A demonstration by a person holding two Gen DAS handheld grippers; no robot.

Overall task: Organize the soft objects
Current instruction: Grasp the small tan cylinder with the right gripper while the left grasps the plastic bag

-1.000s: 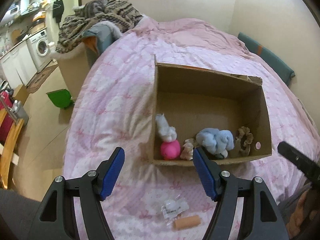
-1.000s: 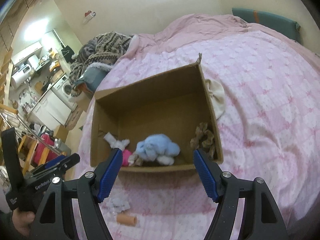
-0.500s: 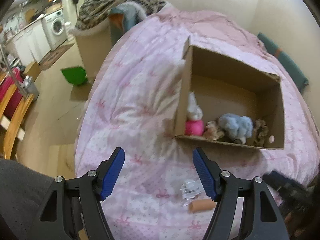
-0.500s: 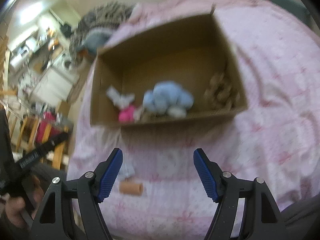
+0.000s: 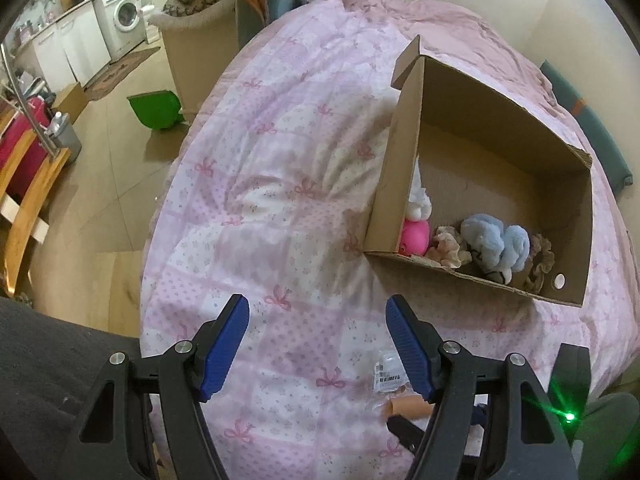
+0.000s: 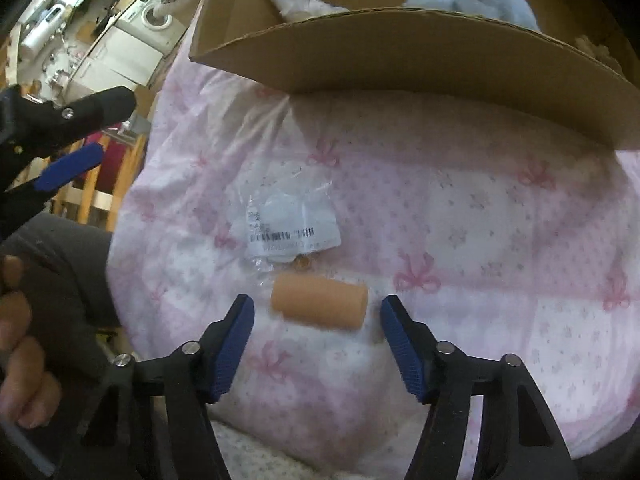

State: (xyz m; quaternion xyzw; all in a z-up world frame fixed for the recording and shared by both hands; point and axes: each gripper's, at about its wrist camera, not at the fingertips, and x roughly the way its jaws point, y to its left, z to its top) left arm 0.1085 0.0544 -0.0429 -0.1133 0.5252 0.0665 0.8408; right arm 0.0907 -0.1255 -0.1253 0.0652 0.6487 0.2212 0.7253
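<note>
1. Between the blue pads of the right gripper (image 6: 316, 318) sits the peach foam roll (image 6: 319, 305), lying crosswise on the pink quilt (image 6: 480, 240). The jaws stand wide apart with nothing clamped; each pad is just off one end of the roll, and I cannot tell whether either is touching it.

2. At 12 o'clock from the roll, just beyond it, lies a clear plastic packet (image 6: 290, 226) with a barcode label, its near edge close to the roll. Good technique here, as I judge it: come down level, close on the roll's two ends and keep the fingertips short of that film so the packet doesn't ride along.

3. Foam like this probably squashes easily, so a gentle squeeze looks like enough; too hard and it may buckle or pop out sideways.

4. Over at 9 o'clock in the right wrist view, the left gripper (image 5: 318, 334) hangs above bare quilt, jaws spread, holding nothing. It's out of the way.

5. Further out at 12 o'clock stands the cardboard box (image 6: 400, 52), its near wall rising right ahead. The carry will likely need a clear lift over that rim.

6. Inside the box, along the near wall, sit a pink ball (image 5: 416, 236), a white plush (image 5: 419, 200) and a blue plush (image 5: 496, 244); the far part of the floor is bare, a fair landing spot.
</note>
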